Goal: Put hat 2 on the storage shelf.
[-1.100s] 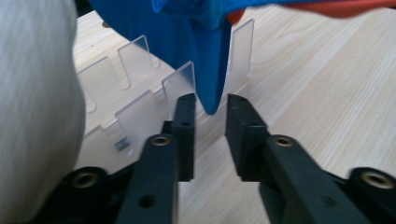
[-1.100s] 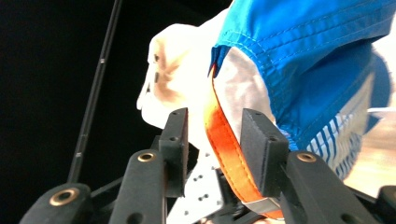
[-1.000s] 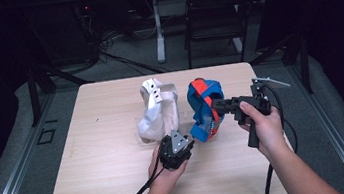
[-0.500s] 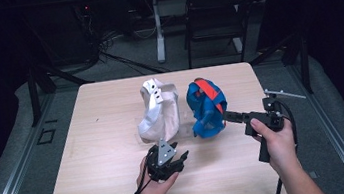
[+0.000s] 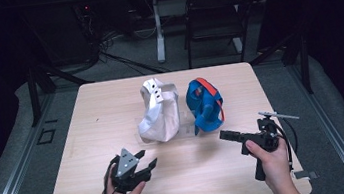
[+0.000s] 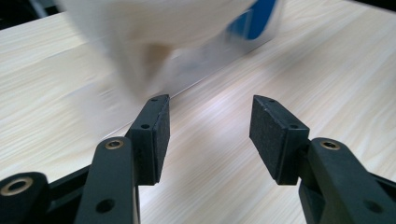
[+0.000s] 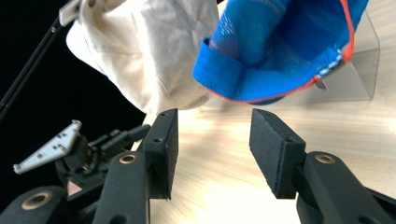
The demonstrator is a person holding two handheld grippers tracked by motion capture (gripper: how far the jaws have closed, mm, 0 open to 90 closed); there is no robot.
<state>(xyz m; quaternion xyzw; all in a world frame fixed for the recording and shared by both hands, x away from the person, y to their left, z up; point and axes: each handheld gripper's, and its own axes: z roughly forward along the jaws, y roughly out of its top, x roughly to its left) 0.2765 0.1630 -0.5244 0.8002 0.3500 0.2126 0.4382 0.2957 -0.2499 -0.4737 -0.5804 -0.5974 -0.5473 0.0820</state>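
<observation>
Both my grippers, left (image 5: 144, 167) and right (image 5: 229, 135), have pulled back from the blue cap (image 5: 205, 104) with jaws spread and empty, leaving it beside the white cap (image 5: 158, 113) on the clear stand (image 7: 355, 70), so placing looks finished.

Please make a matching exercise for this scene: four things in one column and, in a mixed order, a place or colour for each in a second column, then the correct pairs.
1. white cap
2. blue cap
3. left gripper
4. right gripper

a. orange trim
b. near table's right edge, open
c. left of the other cap
d. has a grey three-cornered plate on top

Pairs: 1-c, 2-a, 3-d, 4-b
</observation>
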